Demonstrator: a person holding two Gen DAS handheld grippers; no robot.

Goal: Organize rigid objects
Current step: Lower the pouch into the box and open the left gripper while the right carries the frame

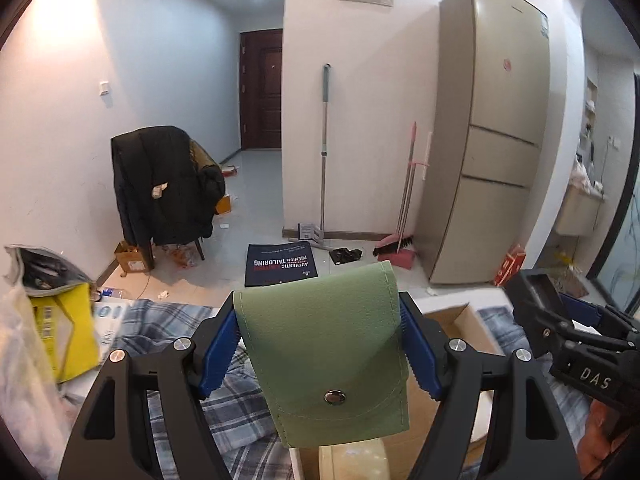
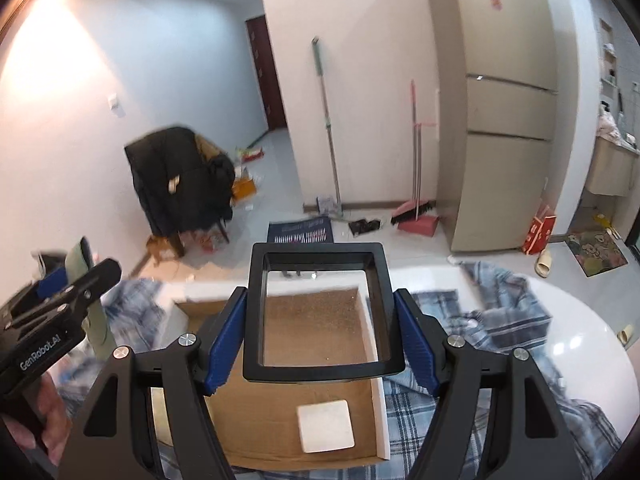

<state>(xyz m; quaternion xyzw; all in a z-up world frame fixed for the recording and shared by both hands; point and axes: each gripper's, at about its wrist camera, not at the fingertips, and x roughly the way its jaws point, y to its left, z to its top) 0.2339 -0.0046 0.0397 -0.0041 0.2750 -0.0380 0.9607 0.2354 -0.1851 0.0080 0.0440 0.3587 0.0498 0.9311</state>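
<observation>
A person worked two handheld grippers over a bench draped in plaid cloth [image 2: 500, 312]. The left gripper [image 1: 320, 344] had its jaws clamped on the sides of a green snap-flap pouch [image 1: 324, 352], held upright in the air near the left edge of an open cardboard box [image 2: 280, 420]. The right gripper [image 2: 320, 340] had its jaws pressed on the two side rails of a black square frame with a clear centre [image 2: 320, 312], carried tilted above the same box, where a white square block [image 2: 326, 426] already lay flat on the floor. The step appeared to be lowering both items in. Doing it well probably meant bringing the frame down flat beside the block, not on it, keeping the two grippers from colliding, and releasing only once each piece rested on the box floor.
</observation>
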